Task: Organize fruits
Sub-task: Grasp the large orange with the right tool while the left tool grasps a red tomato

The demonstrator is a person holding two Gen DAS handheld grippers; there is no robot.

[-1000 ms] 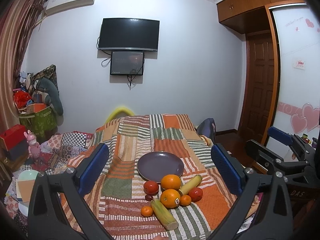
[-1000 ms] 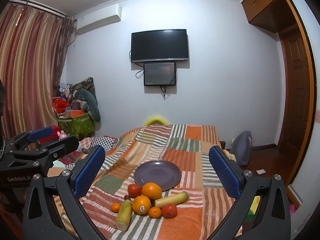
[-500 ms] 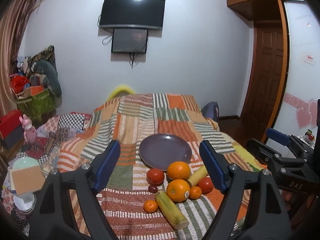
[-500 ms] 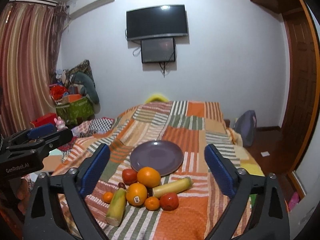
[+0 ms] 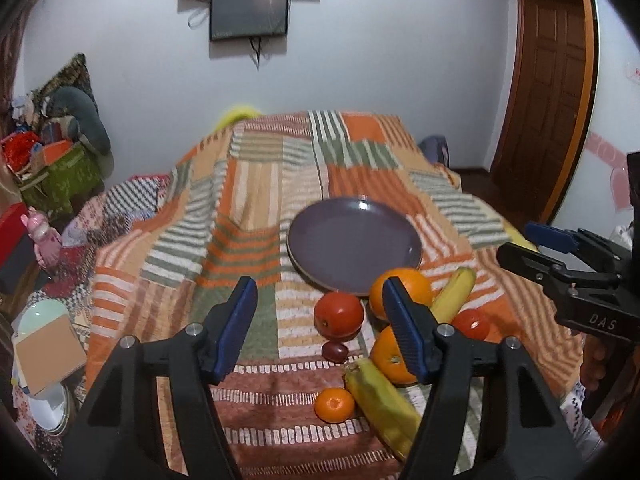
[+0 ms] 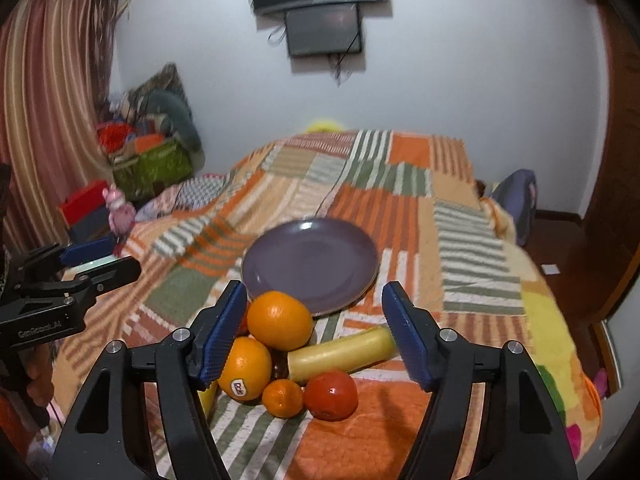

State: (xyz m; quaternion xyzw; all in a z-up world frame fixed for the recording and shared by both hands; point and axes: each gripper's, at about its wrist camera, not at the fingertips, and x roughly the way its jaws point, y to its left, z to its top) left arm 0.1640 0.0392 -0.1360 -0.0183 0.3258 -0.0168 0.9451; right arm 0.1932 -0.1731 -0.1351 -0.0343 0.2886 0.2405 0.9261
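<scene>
1. My left gripper [image 5: 318,322] is wide apart and holds nothing; it hangs above the striped patchwork bedspread [image 5: 248,184], on the left side of the fruit pile.
2. My right gripper [image 6: 314,328] is also wide and empty, directly over the pile.
3. The round purple ceramic plate [image 6: 310,266] lies empty just behind the fruits.
4. The upper round orange [image 6: 280,320] touches the plate rim and sits between my right fingers, a little toward the left one, so I judge the right gripper is the nearer.
5. The long yellow-green fruit [image 6: 340,354] lies almost crosswise to my right fingers; for this one I would need to turn the wrist.
6. The red tomato-like fruit [image 5: 339,316] is in front of the left gripper, so this side can take it.
7. No fruit is on the plate yet.
</scene>
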